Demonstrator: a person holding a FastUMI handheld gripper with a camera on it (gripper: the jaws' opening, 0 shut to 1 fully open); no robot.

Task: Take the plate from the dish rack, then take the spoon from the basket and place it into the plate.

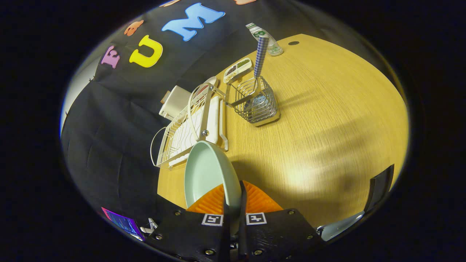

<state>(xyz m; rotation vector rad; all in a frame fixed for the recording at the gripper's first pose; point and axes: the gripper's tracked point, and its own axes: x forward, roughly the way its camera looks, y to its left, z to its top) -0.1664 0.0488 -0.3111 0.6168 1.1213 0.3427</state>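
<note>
A pale green plate (207, 171) stands on edge between the fingers of my gripper (233, 198), which is shut on its rim. The plate hangs in the air just this side of the white dish rack (189, 127), above the wooden table (327, 120). Beyond the rack stands a wire basket (256, 102). A spoon (260, 58) with a checked blue and white handle stands upright in it, bowl down.
Behind the rack lie a white box (174, 102) and a small tray (237, 69) with divided compartments. A plastic bottle (265, 38) stands at the far table edge. To the right of the basket stretches bare wooden tabletop.
</note>
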